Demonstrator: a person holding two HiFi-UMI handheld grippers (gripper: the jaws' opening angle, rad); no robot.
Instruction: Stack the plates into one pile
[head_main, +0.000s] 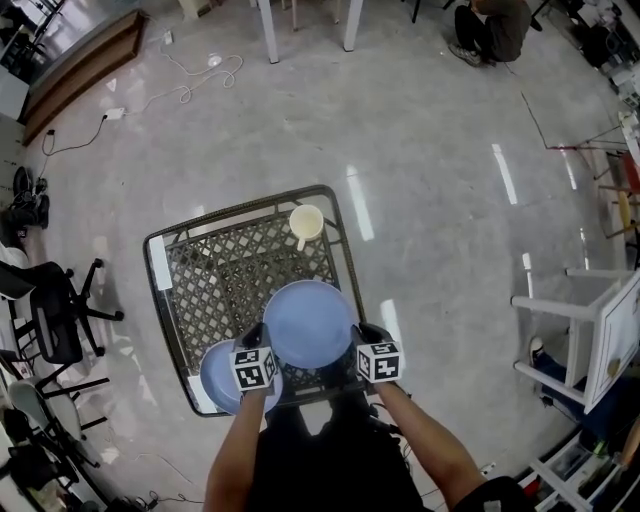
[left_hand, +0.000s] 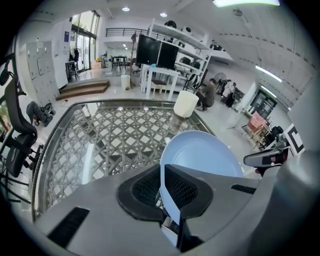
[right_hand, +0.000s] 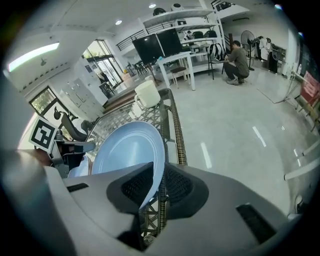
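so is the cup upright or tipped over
Upright: the cup stands on the table with its open mouth facing up and its handle out to the side.

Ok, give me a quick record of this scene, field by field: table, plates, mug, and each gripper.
table: lattice top, dark frame
held plate: large, blue, over the table's near edge, a gripper at each side
second plate: blue, at the near left corner, partly under the left gripper
mug: cream, at the far edge, apart from both plates
left gripper: shut on the held plate's rim
right gripper: jaws slightly apart, rim between them
pile: not yet made
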